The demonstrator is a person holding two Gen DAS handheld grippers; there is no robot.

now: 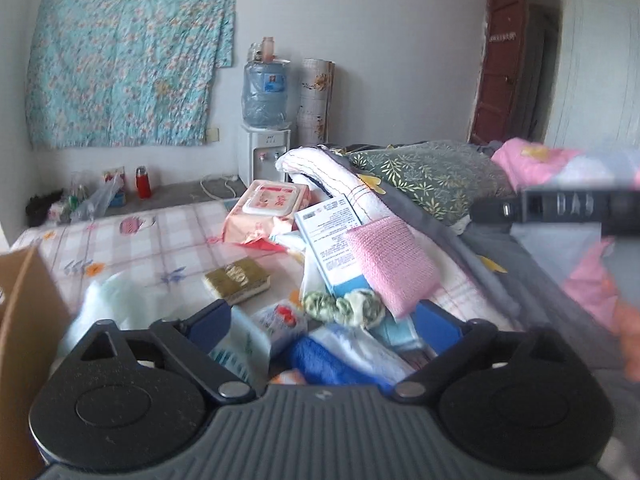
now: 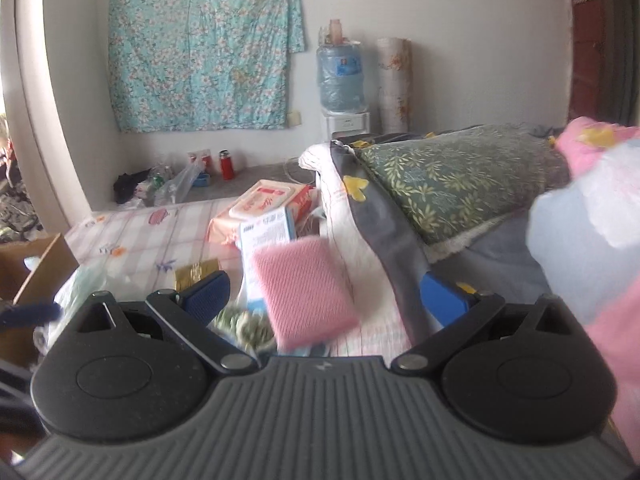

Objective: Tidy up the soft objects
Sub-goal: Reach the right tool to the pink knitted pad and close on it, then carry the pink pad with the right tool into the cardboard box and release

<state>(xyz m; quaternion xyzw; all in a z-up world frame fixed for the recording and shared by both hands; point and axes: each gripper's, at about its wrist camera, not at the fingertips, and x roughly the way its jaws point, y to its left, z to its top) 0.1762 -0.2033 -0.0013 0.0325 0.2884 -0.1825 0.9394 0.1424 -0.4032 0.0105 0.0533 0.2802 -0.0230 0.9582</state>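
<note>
Both my left gripper (image 1: pixel 324 320) and right gripper (image 2: pixel 324 292) gape empty; pink sponge (image 1: pixel 390 264) at twelve o'clock, pile unsorted (cardboard box (image 1: pixel 24 320) at nine).

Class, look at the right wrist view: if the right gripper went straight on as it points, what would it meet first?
Most likely the pink sponge, lying between the open right gripper fingers; depth is uncertain.

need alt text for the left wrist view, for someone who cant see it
The open left tool hangs empty over a heap of soft things on a checked bedsheet: a pink knitted sponge, a green scrunchie, a blue fluffy cloth and a gold scrub sponge. A wet-wipes pack lies behind, a cardboard box at left.
</note>
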